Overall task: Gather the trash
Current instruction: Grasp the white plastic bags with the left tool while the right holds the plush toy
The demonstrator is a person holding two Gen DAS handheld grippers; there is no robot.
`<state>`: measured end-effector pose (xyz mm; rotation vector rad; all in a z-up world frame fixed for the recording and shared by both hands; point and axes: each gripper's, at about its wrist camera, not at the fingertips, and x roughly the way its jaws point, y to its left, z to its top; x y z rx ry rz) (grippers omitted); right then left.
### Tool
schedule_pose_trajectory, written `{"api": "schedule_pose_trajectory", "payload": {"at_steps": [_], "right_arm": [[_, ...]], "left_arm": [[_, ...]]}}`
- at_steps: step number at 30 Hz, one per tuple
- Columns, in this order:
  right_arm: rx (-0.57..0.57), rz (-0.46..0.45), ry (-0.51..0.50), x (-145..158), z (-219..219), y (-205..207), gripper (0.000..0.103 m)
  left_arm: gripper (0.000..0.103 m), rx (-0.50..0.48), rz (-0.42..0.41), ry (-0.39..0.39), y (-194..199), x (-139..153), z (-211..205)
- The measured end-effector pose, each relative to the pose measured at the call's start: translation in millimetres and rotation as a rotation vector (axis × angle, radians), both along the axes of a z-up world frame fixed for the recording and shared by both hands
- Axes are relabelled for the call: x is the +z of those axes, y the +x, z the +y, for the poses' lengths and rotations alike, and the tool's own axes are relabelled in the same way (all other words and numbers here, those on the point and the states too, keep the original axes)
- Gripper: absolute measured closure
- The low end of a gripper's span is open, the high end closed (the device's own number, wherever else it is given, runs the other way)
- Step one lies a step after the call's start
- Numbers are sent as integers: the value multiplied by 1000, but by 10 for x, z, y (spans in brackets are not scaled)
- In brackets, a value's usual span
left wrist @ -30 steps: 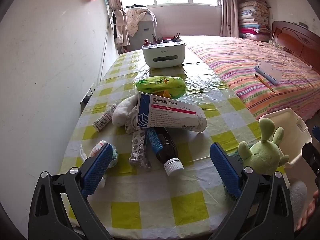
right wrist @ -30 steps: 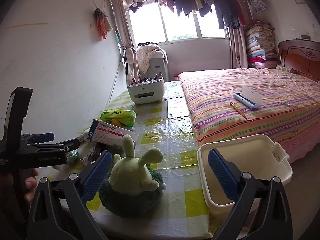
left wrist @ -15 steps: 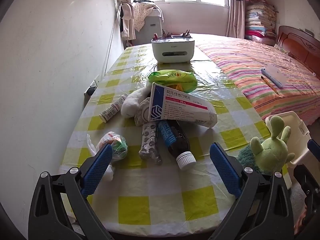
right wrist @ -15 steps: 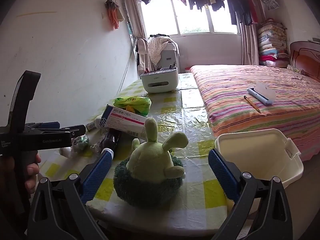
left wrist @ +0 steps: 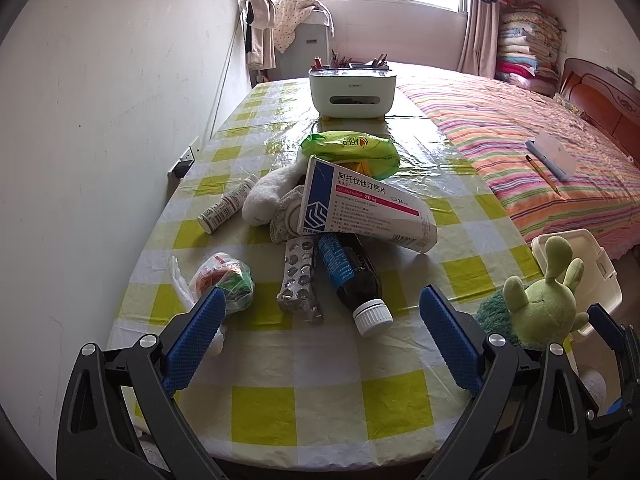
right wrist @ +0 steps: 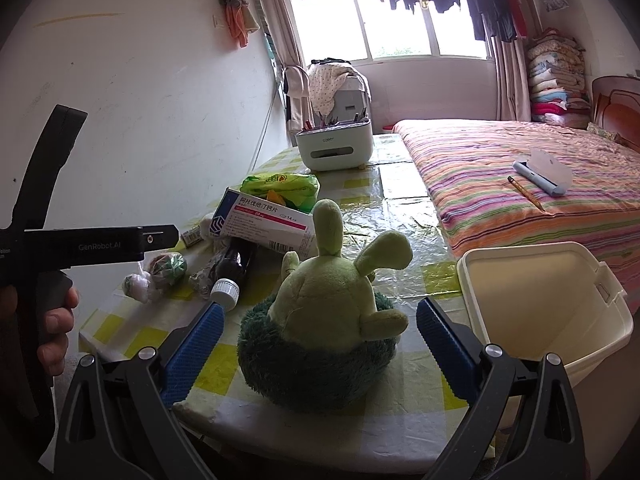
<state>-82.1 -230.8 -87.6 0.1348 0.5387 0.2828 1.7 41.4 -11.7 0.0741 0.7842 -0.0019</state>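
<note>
A heap of trash lies mid-table: a white medicine box (left wrist: 360, 204) (right wrist: 264, 220), a dark bottle (left wrist: 352, 276) (right wrist: 236, 264), a blister pack (left wrist: 298, 276), a small tube (left wrist: 226, 210), a green packet (left wrist: 352, 148) (right wrist: 284, 186) and a crumpled plastic wad (left wrist: 224, 280) (right wrist: 166, 268). The cream bin (right wrist: 540, 300) (left wrist: 580, 264) stands off the table's right edge. My left gripper (left wrist: 320, 332) hangs open over the near table, short of the heap. My right gripper (right wrist: 320, 340) is open, its fingers flanking the green plush toy (right wrist: 332, 304) without touching it.
A white desk organiser (left wrist: 352, 92) stands at the table's far end. The wall runs along the left side. A striped bed (right wrist: 540, 184) with a pencil and case lies to the right. A hand (right wrist: 52, 320) holds the left gripper's handle.
The left gripper has drawn back and risen, so more of the near tablecloth shows. The right gripper has moved closer to the plush toy and the table edge. Both stay open.
</note>
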Motion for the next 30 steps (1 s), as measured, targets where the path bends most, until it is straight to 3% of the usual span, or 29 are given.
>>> {"api": "schedule_pose_trajectory", "payload": {"at_steps": [13, 30], "right_arm": [[13, 4, 0, -126, -6, 92, 9], [47, 36, -21, -233, 98, 199, 9]], "left_arm": [[7, 33, -3, 3, 10, 17, 39], [7, 102, -1, -29, 15, -39, 405]]}}
